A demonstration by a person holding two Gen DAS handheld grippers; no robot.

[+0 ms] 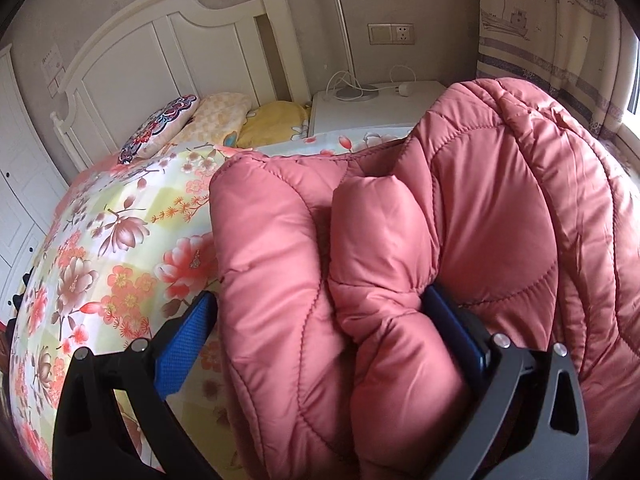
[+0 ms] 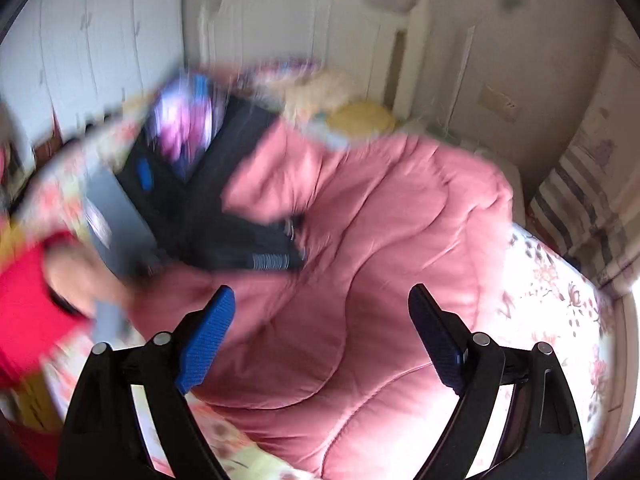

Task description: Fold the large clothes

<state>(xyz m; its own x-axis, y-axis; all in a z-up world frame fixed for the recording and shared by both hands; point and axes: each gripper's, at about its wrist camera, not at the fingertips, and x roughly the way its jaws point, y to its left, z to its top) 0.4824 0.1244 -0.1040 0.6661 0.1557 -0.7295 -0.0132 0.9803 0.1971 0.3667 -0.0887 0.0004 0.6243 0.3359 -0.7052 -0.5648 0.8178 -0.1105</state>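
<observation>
A pink quilted padded jacket lies bunched on the bed. In the left wrist view a thick fold of it fills the space between the spread blue pads of my left gripper; the jaws are wide apart and not pressed on it. In the blurred right wrist view the jacket spreads below my right gripper, which is open and empty just above it. My left gripper shows there at the jacket's left edge, held by a hand in a red sleeve.
The bed has a floral sheet, pillows and a white headboard. A white nightstand with a lamp stands behind. A curtain and window are at the right. A white wardrobe is at the left.
</observation>
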